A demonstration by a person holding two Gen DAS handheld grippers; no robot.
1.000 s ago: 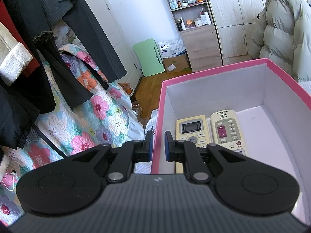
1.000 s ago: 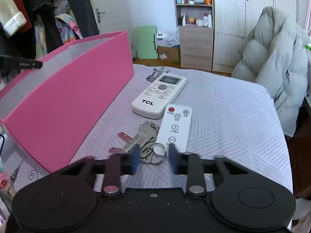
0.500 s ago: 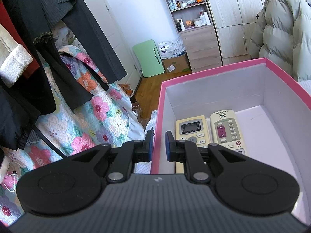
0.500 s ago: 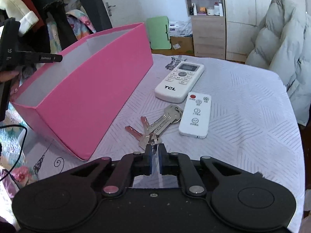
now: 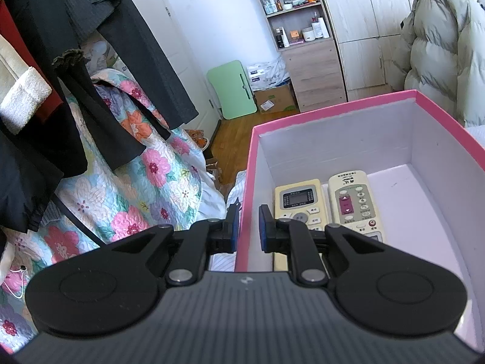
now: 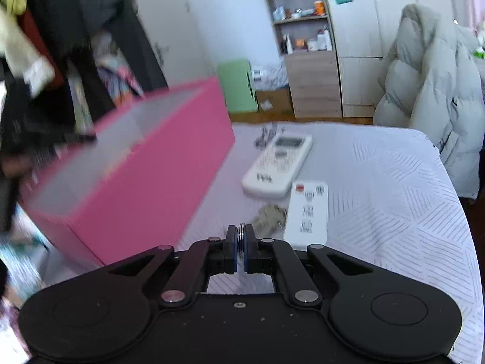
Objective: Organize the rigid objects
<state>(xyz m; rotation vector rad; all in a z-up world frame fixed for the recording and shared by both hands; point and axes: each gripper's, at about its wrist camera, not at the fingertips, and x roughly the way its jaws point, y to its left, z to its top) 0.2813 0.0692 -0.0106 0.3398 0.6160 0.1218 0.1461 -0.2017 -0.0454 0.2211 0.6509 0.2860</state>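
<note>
My left gripper (image 5: 246,227) is shut on the left wall of the pink box (image 5: 251,163), one finger outside and one inside. Two cream remotes (image 5: 300,203) (image 5: 354,203) lie side by side on the box floor. In the right wrist view my right gripper (image 6: 241,247) is shut on the ring of the bunch of keys (image 6: 269,217), which hangs lifted just above the table. A white TCL remote (image 6: 277,162) and a small white remote (image 6: 307,209) lie on the white tablecloth to the right of the pink box (image 6: 136,182).
A grey puffer jacket (image 6: 430,91) hangs over a chair at the table's right side. Dark clothes (image 5: 75,75) and a floral quilt (image 5: 136,188) hang left of the box. A wooden shelf unit (image 5: 303,45) and a green folding table (image 5: 233,89) stand at the far wall.
My right gripper shut on the key ring and has lifted the keys off the table, moving up; the view is blurred from motion. My left gripper stays clamped on the box wall.
</note>
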